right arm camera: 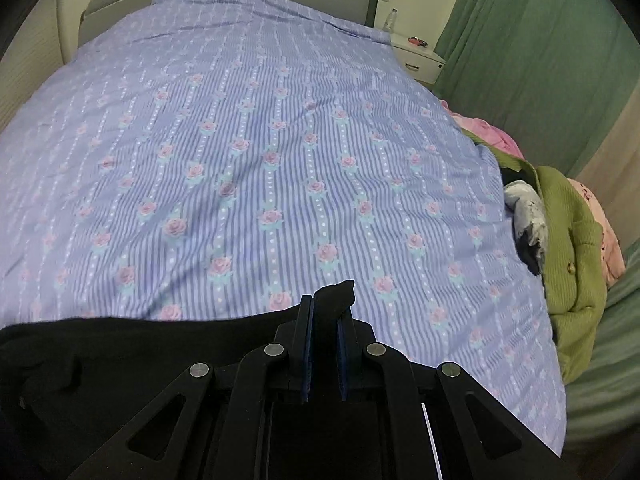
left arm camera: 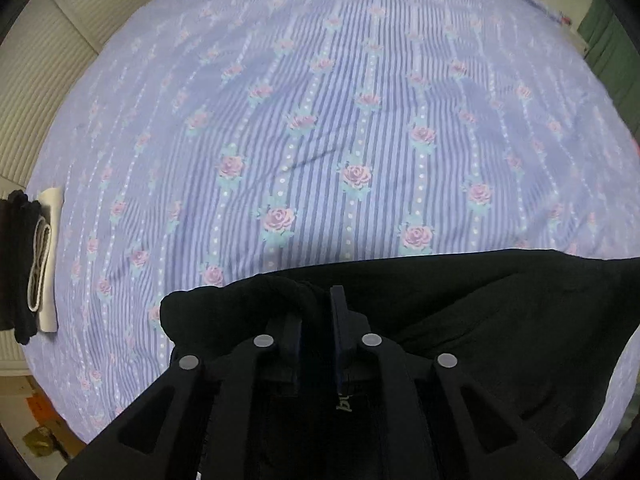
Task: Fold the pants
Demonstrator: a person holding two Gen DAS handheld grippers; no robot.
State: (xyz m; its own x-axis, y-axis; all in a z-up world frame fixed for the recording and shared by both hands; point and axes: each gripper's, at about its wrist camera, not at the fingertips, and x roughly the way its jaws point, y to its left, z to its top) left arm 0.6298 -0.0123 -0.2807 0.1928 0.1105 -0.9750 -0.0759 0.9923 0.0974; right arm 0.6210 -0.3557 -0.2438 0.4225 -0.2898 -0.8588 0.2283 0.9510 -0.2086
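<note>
black pants (left arm camera: 500, 312) spread at the near end of the bed (left arm camera: 320, 120), held up at two spots. left claw (left arm camera: 316, 312) pinched shut on a thick bunched edge. right claw (right arm camera: 325, 312) pinched shut on a corner. probably soft, floppy, light; best gripped at edges and corners.

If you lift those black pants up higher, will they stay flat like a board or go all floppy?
Probably floppy. The black pants already sag and wrinkle between the left gripper and right gripper, whose jaws pinch bunched cloth. They look like soft, fairly thick fabric, so likely light, with the loose part draping down onto the floral bedspread. Not slippery, I'd guess.
</note>
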